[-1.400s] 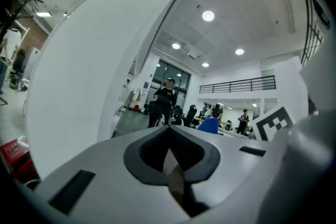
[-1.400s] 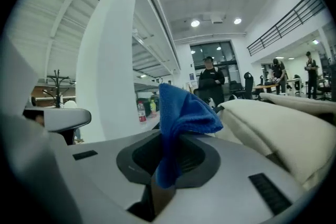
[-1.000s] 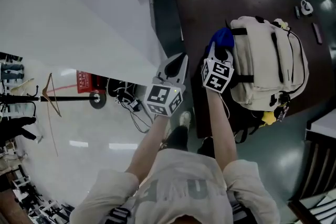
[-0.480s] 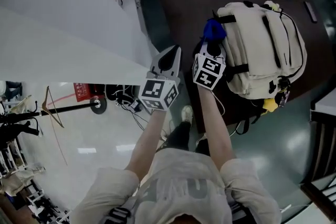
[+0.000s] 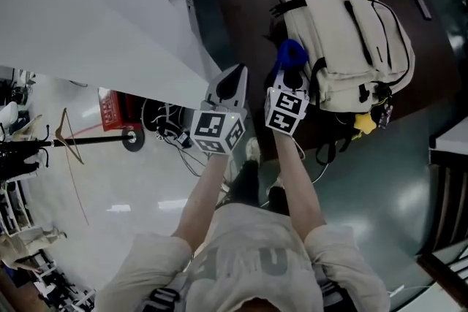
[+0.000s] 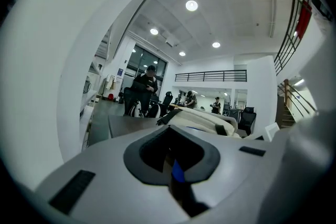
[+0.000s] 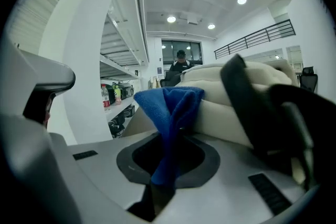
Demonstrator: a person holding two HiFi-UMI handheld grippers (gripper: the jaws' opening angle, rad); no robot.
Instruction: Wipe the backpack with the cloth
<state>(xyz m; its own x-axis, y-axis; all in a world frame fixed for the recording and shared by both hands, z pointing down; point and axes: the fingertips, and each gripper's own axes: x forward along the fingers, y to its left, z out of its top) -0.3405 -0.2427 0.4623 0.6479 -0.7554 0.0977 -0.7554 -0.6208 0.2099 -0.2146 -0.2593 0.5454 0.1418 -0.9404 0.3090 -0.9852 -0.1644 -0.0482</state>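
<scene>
Blue cloth held at a cream backpack on a dark table

The table (image 5: pixel 241 4) lies ahead of both grippers, and the backpack (image 5: pixel 344 40) is laid on it just ahead and to the right of the right gripper (image 5: pixel 291 77). The left gripper (image 5: pixel 232 82) is held just beside it, jaws pressed together on nothing. The cloth (image 5: pixel 290 52) is clamped in the right gripper's jaws, bunched at the backpack's near edge.

Person in a pale short-sleeved T-shirt, with a grey-white gripper in each hand.
The T-shirt (image 5: pixel 252 263) has faint lettering across the chest and dark straps (image 5: pixel 165 297) at the shoulders; dark trousers (image 5: pixel 246 191) and a light shoe (image 5: pixel 253 150) show beyond it. The left gripper (image 5: pixel 234 75) and right gripper (image 5: pixel 292 74) each carry a marker cube (image 5: pixel 216 132) with black-and-white squares, and have dark padding at the jaws.
</scene>
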